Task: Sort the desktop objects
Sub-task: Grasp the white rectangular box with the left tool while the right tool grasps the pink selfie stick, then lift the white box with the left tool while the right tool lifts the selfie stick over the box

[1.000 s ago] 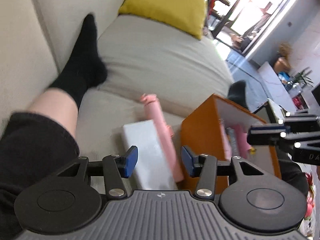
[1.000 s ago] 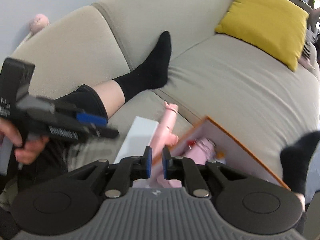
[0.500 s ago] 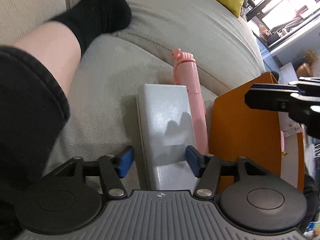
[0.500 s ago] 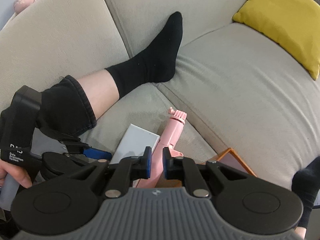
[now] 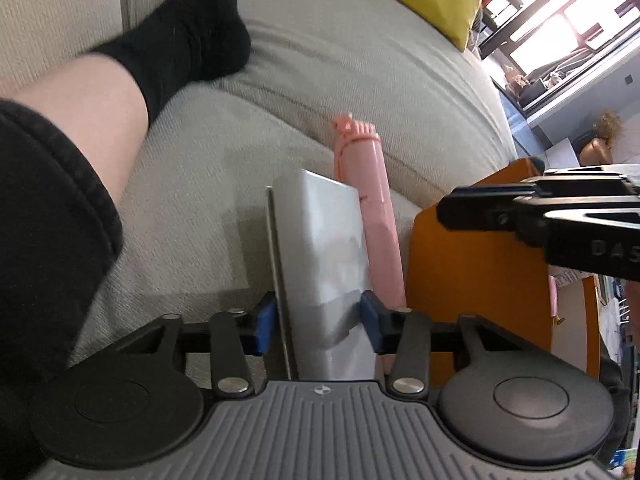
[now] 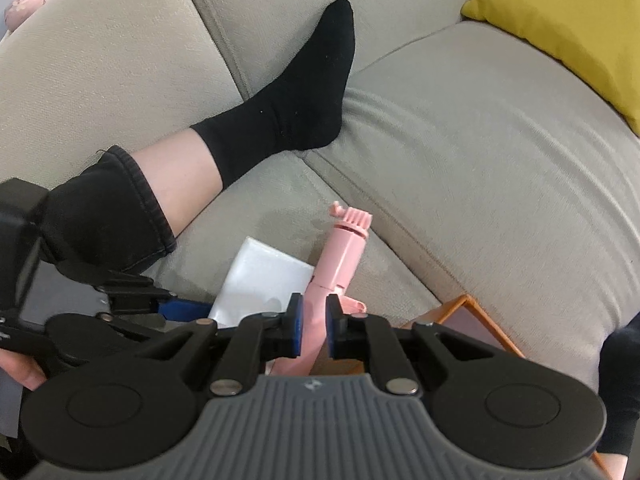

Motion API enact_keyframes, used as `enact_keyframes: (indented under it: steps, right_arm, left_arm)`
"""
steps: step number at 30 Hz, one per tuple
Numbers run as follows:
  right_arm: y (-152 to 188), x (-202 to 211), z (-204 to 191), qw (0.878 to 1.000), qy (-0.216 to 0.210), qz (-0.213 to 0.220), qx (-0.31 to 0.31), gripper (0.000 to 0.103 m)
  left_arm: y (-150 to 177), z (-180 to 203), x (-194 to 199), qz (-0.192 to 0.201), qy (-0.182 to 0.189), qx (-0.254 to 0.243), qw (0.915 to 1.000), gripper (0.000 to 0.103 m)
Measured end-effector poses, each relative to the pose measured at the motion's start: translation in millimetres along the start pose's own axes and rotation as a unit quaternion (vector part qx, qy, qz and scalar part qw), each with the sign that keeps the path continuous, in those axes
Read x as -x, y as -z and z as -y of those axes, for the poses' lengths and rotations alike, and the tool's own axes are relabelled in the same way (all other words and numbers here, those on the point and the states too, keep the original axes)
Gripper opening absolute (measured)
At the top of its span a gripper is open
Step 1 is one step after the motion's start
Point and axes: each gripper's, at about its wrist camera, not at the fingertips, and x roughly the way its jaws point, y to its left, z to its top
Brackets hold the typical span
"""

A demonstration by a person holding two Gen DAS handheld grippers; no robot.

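A flat white box (image 5: 320, 236) lies on the beige sofa seat, with a pink stick-shaped gadget (image 5: 376, 216) along its right side. My left gripper (image 5: 318, 322) straddles the near end of the white box, its blue pads at both sides, jaws still wide. An orange box (image 5: 472, 276) stands to the right. In the right wrist view my right gripper (image 6: 311, 326) sits over the pink gadget (image 6: 344, 248), jaws narrowly apart, not clearly gripping it. The white box (image 6: 264, 280) shows to its left.
A person's leg in a black sock (image 6: 288, 108) lies across the sofa at the left. A yellow cushion (image 6: 568, 20) rests at the far right of the seat. The orange box corner (image 6: 480, 320) is beside my right gripper.
My left gripper moved forward and now has the white box between its pads. My right gripper shifted forward over the pink gadget and its jaws opened slightly.
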Motion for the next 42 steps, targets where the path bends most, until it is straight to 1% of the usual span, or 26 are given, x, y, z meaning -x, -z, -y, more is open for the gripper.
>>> enact_keyframes:
  steps: [4, 6, 9, 12, 14, 17, 18, 24, 27, 31, 36, 42]
  right_arm:
    - [-5.9, -5.1, -1.7, 1.000, 0.002, -0.008, -0.006, 0.013]
    - [-9.1, -9.7, -2.2, 1.000, 0.002, -0.015, -0.012, 0.013]
    - [-14.3, -19.7, -5.5, 0.999, 0.007, -0.033, -0.020, 0.013]
    - [-21.8, -33.8, -8.4, 0.998, 0.029, -0.056, -0.028, 0.013]
    - [-25.9, -41.9, -6.8, 0.996, 0.039, -0.075, -0.034, 0.013]
    - [-28.9, -48.6, -3.9, 0.993, 0.056, -0.093, -0.042, 0.013]
    - [-29.0, -50.3, -3.4, 0.992, 0.060, -0.098, -0.043, 0.018]
    - [-28.5, -63.2, -9.5, 0.989, 0.074, -0.120, -0.039, 0.032]
    - [-28.1, -70.9, -11.4, 0.987, 0.084, -0.128, -0.039, 0.034]
    - [-25.1, -78.5, -12.6, 0.986, 0.091, -0.133, -0.040, 0.034]
    - [-22.5, -71.5, -14.5, 0.988, 0.092, -0.109, -0.052, 0.032]
    - [-21.7, -44.3, -23.0, 0.994, 0.052, -0.072, -0.056, 0.030]
  left_arm:
    - [2.0, 1.8, 13.0, 0.023, -0.012, -0.009, 0.9996, 0.038]
    - [-1.0, 5.5, 21.3, 0.035, -0.030, -0.024, 0.9986, 0.035]
    - [-1.5, 6.8, 37.8, 0.053, -0.069, -0.051, 0.9949, 0.035]
    - [-0.5, 5.1, 53.2, 0.071, -0.103, -0.069, 0.9898, 0.035]
    - [-0.8, 1.6, 59.3, 0.078, -0.115, -0.072, 0.9877, 0.035]
    - [-0.7, -7.7, 59.5, 0.075, -0.107, -0.057, 0.9898, 0.035]
    - [-0.5, -9.8, 58.6, 0.074, -0.106, -0.054, 0.9901, 0.035]
    - [0.7, -16.6, 49.5, 0.065, -0.095, -0.047, 0.9922, 0.034]
    - [-0.3, -16.8, 46.6, 0.063, -0.090, -0.049, 0.9927, 0.034]
    - [-1.3, -16.2, 46.0, 0.060, -0.088, -0.054, 0.9928, 0.034]
    - [-0.5, -17.3, 47.8, 0.065, -0.080, -0.051, 0.9934, 0.034]
    - [3.1, -10.2, 64.1, 0.090, -0.074, -0.058, 0.9915, 0.033]
